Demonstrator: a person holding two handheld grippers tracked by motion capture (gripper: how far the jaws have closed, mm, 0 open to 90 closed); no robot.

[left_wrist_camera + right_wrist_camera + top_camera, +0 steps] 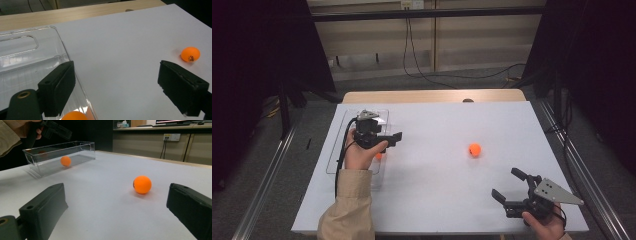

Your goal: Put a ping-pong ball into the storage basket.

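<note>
on the white bench [437,200] a clear plastic bin [343,142] at the left holds one orange ball [65,160], and a second orange ball [474,149] lies on the open bench well apart from it, two balls in all. the left gripper [392,138] hovers over the bin, pointing toward the loose ball, its fingers [58,86] apart and empty. the right gripper [508,185] sits low at the near right corner, its fingers [45,210] wide apart and facing the loose ball.
</note>
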